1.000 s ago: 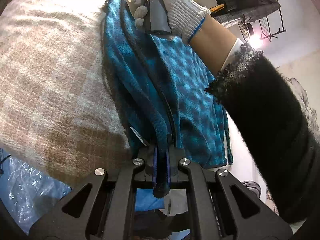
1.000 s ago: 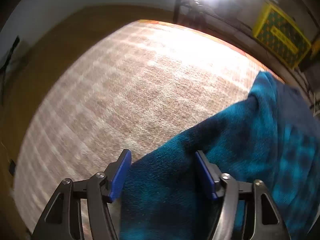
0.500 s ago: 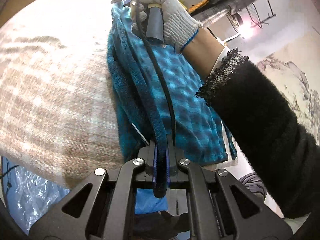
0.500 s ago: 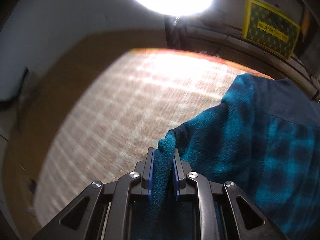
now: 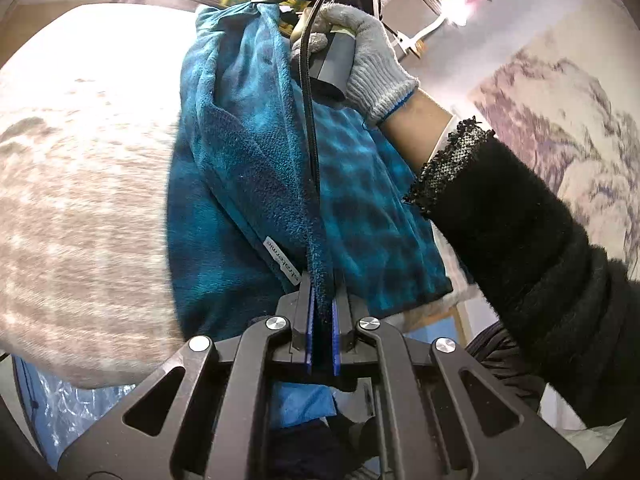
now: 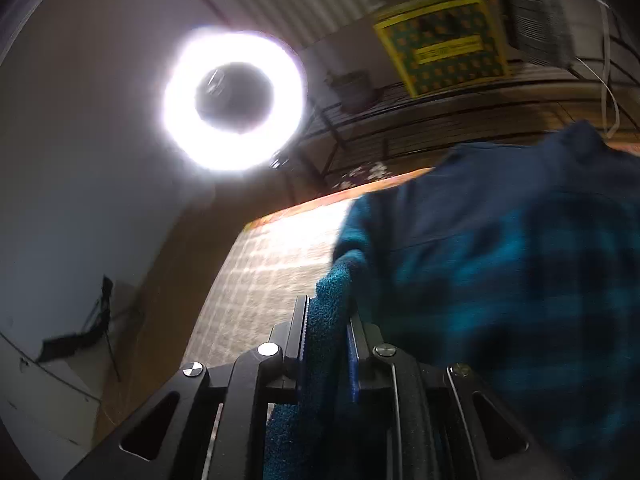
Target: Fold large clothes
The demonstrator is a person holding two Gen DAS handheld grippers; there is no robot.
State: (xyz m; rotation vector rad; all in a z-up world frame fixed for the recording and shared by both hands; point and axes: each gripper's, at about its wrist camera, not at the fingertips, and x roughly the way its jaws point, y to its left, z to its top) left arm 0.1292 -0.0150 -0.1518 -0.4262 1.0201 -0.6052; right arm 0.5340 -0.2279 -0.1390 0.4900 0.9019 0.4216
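Note:
A large teal and dark blue plaid fleece garment (image 5: 248, 184) hangs lifted between both grippers, above a beige checked surface (image 5: 80, 200). My left gripper (image 5: 321, 300) is shut on its fuzzy edge, near a small white label (image 5: 282, 260). At the top of the left wrist view a gloved hand (image 5: 360, 56) holds the right gripper's handle at the garment's far end. In the right wrist view my right gripper (image 6: 327, 320) is shut on a thick fold of the same fleece (image 6: 500, 280), which fills the right side.
A black cable (image 5: 310, 100) runs down over the fleece. A black fuzzy sleeve (image 5: 540, 240) crosses the right side. A bright ring light (image 6: 234, 100) and a yellow patterned box (image 6: 444, 44) on a shelf stand beyond the checked surface (image 6: 272, 272). Blue plastic (image 5: 52, 400) lies below the left gripper.
The right gripper's jaws closed on the fleece edge, then rose and tilted up toward the ring light. Both grippers lifted the garment off the checked surface; the left kept its grip.

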